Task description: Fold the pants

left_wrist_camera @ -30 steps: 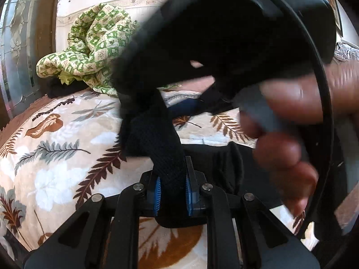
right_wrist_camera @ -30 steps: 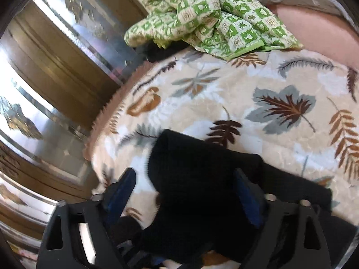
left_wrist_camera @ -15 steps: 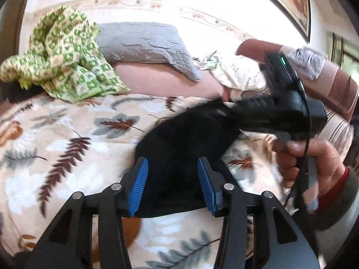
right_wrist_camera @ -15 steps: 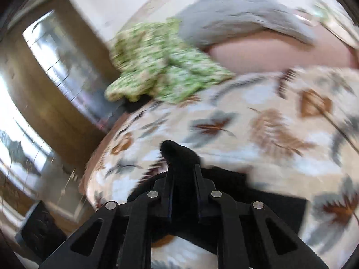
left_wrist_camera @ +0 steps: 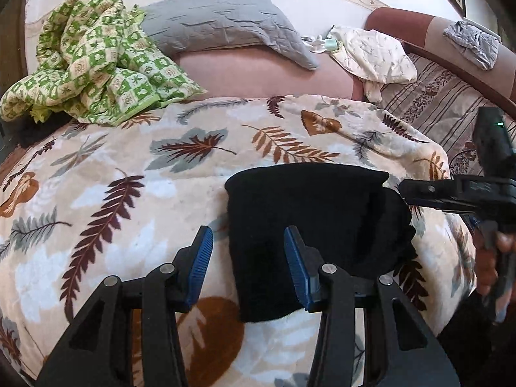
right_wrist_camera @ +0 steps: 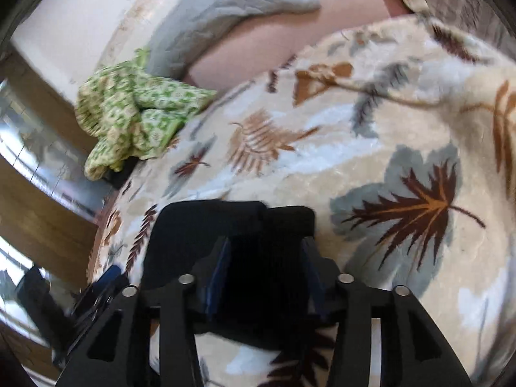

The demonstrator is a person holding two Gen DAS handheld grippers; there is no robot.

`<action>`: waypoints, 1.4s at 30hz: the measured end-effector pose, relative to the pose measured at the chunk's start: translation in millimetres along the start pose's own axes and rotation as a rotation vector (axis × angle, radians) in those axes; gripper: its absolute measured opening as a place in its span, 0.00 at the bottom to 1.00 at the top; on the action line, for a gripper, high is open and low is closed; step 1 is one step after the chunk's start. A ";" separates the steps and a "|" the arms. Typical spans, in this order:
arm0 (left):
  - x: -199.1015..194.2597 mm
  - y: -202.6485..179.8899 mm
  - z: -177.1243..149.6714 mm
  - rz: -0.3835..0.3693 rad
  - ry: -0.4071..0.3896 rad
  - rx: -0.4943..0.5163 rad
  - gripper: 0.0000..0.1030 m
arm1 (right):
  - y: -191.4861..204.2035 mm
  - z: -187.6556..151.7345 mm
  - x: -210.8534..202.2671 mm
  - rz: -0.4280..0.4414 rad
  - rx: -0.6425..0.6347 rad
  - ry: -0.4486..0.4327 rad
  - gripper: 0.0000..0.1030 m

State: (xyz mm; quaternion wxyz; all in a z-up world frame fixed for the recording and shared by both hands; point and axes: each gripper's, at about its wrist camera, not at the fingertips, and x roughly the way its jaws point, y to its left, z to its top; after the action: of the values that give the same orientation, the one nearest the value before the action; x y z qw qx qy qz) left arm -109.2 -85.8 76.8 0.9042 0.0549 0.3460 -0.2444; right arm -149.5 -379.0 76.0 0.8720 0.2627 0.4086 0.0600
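Observation:
The black pants (left_wrist_camera: 309,219) lie folded into a compact block on the leaf-patterned blanket (left_wrist_camera: 129,193). My left gripper (left_wrist_camera: 248,258) is open, its blue pads on either side of the block's near left edge, holding nothing. My right gripper (right_wrist_camera: 266,267) is open over the pants (right_wrist_camera: 232,222), its jaws apart with black cloth between them, not pinched. The right gripper also shows in the left wrist view (left_wrist_camera: 451,193) at the block's right edge.
A green checked quilt (left_wrist_camera: 93,61) is bunched at the back left. A grey pillow (left_wrist_camera: 225,22) and a pale garment (left_wrist_camera: 374,54) lie along the pink headboard. A striped sheet (left_wrist_camera: 435,96) covers the right. A wooden-framed mirror (right_wrist_camera: 38,167) stands left of the bed.
Both grippers have let go of the pants: the left opened first, then the right. The pants now lie flat and folded, and the right gripper has drawn back to the right.

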 end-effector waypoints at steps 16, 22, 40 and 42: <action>19.3 -38.0 -16.4 -0.019 0.056 0.071 0.53 | 6.3 -47.4 9.9 0.006 -0.051 0.111 0.02; 19.2 -39.5 -16.7 -0.024 0.058 0.067 0.54 | 0.6 -22.8 -11.2 0.061 0.013 -0.007 0.44; 26.5 -53.0 -10.0 -0.060 0.081 0.050 0.61 | 2.8 -7.7 8.0 -0.046 -0.030 -0.020 0.04; 28.2 -54.3 -9.5 -0.050 0.083 0.051 0.61 | -2.9 -10.7 26.2 -0.065 -0.025 0.019 0.04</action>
State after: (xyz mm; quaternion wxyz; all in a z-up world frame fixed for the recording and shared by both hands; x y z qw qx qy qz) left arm -123.0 -142.1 55.0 0.8809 0.0792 0.3783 -0.2733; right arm -140.5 -368.7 51.0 0.8729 0.2378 0.4243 0.0393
